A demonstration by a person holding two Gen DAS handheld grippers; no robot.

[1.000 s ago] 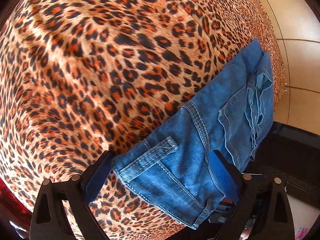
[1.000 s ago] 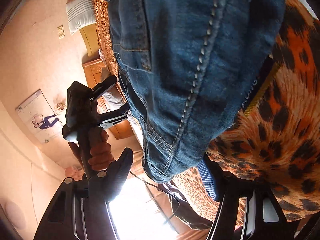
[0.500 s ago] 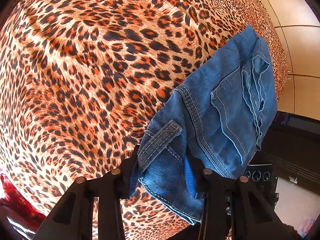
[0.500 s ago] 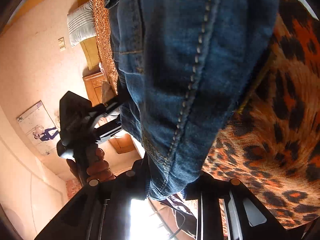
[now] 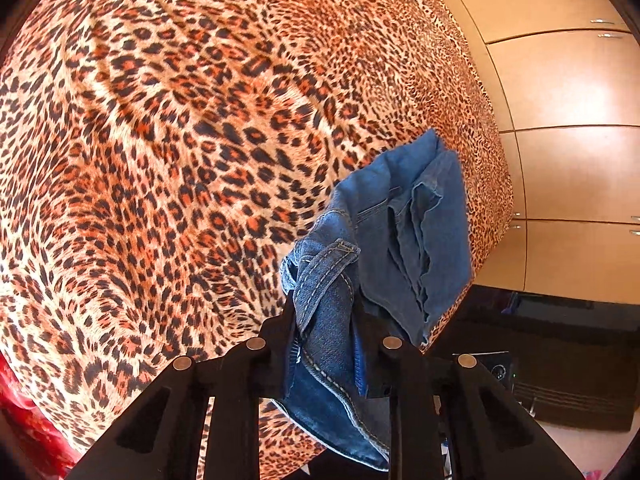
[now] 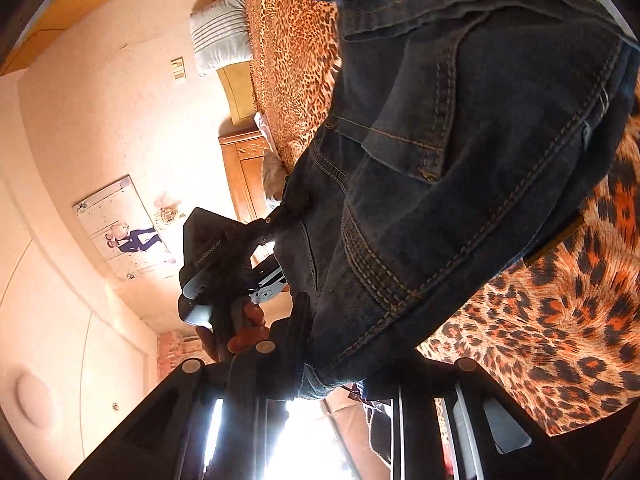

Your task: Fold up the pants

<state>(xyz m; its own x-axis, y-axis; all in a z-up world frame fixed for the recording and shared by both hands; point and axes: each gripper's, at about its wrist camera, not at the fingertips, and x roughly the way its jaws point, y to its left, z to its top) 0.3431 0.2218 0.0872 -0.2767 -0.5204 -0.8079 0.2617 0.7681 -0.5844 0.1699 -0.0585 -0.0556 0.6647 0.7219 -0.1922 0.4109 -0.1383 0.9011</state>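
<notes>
Blue denim pants (image 5: pixel 404 240) hang in folds above a leopard-print bedspread (image 5: pixel 180 140). My left gripper (image 5: pixel 326 324) is shut on the waistband edge with a belt loop, cloth bunched between the fingers. In the right wrist view the pants (image 6: pixel 460 152) fill the upper right, dark and backlit. My right gripper (image 6: pixel 340 364) is shut on another part of the waistband hem. The left gripper (image 6: pixel 264 256), held in a hand, shows there clamped on the pants' far corner.
The bedspread (image 6: pixel 560 320) covers a wide bed. Wooden wardrobe doors (image 5: pixel 568 92) stand past the bed's far edge. A dark unit (image 5: pixel 560 360) is low on the right. A pillow (image 6: pixel 220 36), wooden headboard (image 6: pixel 240 172) and wall picture (image 6: pixel 124 228) show beside the bed.
Both grippers went from open around the waistband to shut on it. The pants have lifted off the bedspread and bunched narrower.
</notes>
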